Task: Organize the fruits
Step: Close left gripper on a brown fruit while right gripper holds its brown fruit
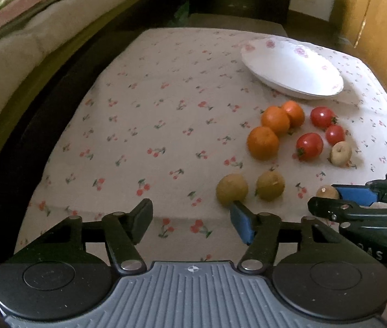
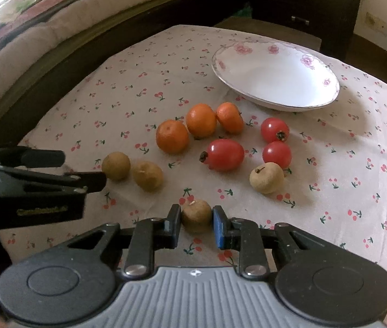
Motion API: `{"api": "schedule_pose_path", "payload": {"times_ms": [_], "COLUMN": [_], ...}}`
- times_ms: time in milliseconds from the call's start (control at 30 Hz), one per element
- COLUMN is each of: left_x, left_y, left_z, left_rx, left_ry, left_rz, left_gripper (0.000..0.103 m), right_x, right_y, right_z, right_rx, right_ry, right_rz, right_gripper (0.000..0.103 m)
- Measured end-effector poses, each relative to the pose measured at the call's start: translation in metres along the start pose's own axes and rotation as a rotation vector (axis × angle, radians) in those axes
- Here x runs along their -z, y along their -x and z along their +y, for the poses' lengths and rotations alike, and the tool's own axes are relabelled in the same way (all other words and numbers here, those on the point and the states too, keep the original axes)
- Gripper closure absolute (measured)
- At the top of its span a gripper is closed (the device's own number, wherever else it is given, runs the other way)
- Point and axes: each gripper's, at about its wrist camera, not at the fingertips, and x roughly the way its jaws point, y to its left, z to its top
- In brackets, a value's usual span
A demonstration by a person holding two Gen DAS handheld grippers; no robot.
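One small brown fruit (image 2: 196, 216) is pinched between the pads of the right gripper (image 2: 196, 222) at the near edge of the tablecloth (image 2: 138, 82); only the right wrist view shows this grip in full, while in the left wrist view the fruit (image 1: 327, 192) is half hidden behind a blue pad. Its skin is seen as dull, tan and rough. The left gripper (image 1: 190, 222) is spread, with nothing between its fingers. Three oranges (image 2: 172, 136), three tomatoes (image 2: 225, 154) and three further brown fruits (image 2: 266, 177) are laid before a white flowered plate (image 2: 316, 101).
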Motion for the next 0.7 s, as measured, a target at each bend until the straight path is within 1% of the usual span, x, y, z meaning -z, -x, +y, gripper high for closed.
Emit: {"api": "schedule_pose_path", "payload": {"times_ms": [133,300,367,500,533,567,633,667,700], "left_x": [-0.002,-0.006,-0.006,-0.006,-0.006,-0.005,-0.004,-0.003,-0.003], "left_y": [-0.004,-0.019,-0.022,-0.024,-0.024,-0.024,-0.027,-0.028,-0.029], "left_z": [-0.012,-0.012,-0.014,-0.015,-0.014,-0.013,-0.011,-0.008,-0.007], "left_rx": [0.012,0.049,0.052,0.050,0.048,0.044,0.017,0.021,0.017], "left_ry": [-0.065,-0.052,-0.059,-0.062,-0.054,-0.050,-0.045,-0.025,-0.019], "left_rz": [-0.024,-0.003,-0.014,-0.024,-0.026,-0.030,-0.020,-0.014,-0.004], "left_gripper": [0.033,0.035,0.035,0.032,0.028,0.021,0.011,0.006,0.003], "right_x": [0.001,0.006,0.007,0.008,0.008,0.008,0.008,0.008,0.008], "right_y": [0.005,0.005,0.005,0.006,0.006,0.006,0.006,0.007,0.007], "right_z": [-0.005,-0.011,-0.014,-0.016,-0.016,-0.016,-0.016,-0.016,-0.016], "right_rx": [-0.009,-0.019,-0.022,-0.025,-0.027,-0.028,-0.031,-0.032,-0.032], "right_ry": [-0.021,-0.041,-0.051,-0.058,-0.058,-0.058,-0.059,-0.060,-0.061], "right_rz": [-0.009,-0.002,-0.001,-0.004,-0.003,-0.003,-0.003,-0.003,-0.005], "right_gripper": [0.076,0.076,0.076,0.076,0.076,0.076,0.076,0.076,0.076]}}
